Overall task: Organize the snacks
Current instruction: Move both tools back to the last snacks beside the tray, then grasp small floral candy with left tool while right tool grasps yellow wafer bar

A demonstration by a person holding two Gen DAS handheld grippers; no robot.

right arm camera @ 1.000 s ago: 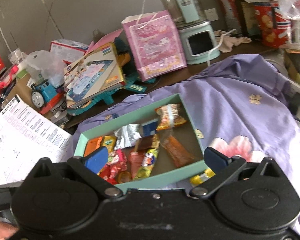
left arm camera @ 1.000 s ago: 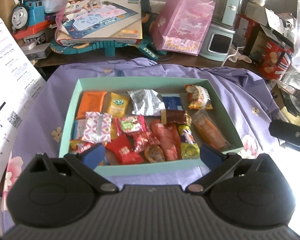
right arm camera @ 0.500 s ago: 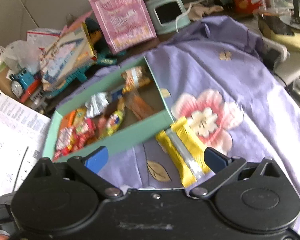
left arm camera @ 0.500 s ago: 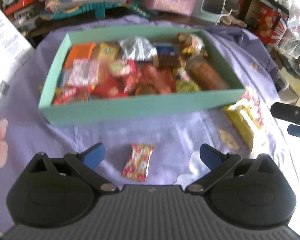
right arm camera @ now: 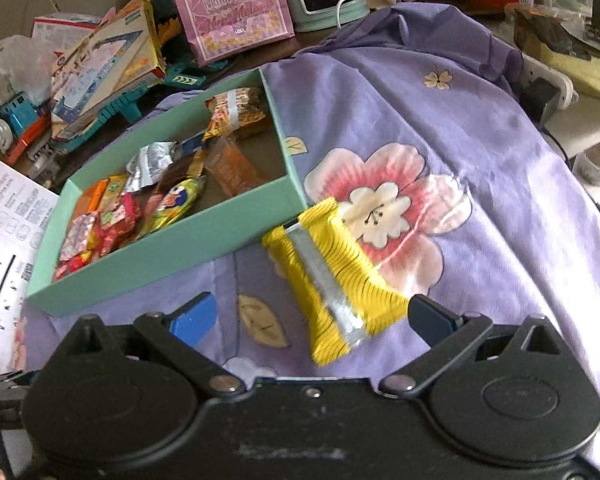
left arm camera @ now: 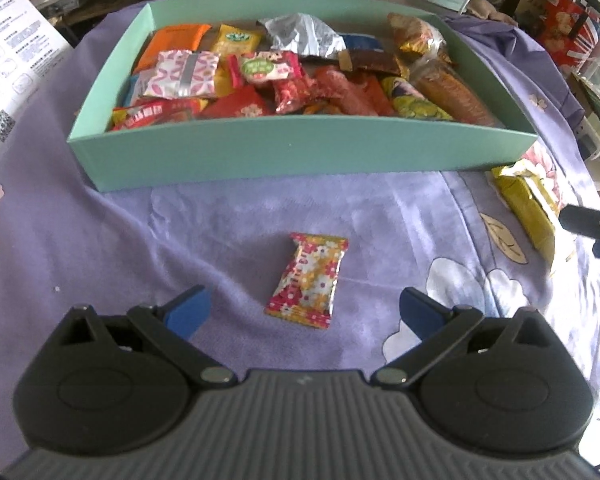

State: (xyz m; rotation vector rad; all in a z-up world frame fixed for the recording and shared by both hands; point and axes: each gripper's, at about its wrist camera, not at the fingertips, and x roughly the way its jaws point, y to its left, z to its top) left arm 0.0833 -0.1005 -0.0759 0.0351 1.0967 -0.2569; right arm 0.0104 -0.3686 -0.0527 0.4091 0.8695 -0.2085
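Both tongs are spread wide and empty: the left tongs [left arm camera: 305,309] straddle the floral candy [left arm camera: 307,280] before the teal box [left arm camera: 300,152], the right tongs [right arm camera: 312,314] frame the yellow packet [right arm camera: 332,280] at its corner, apparently lined up to grab.

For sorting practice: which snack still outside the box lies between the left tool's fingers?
The small floral-wrapped candy; the yellow packet lies off by the box's corner.

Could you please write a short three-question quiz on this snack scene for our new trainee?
1. True or false: the left gripper is shut on the floral candy.
2. Which snack lies between the right gripper's open fingers? A) silver packet B) yellow packet C) orange bar
3. The loose snacks lie outside the ____ box.

Key: 1 false; 2 B; 3 teal.
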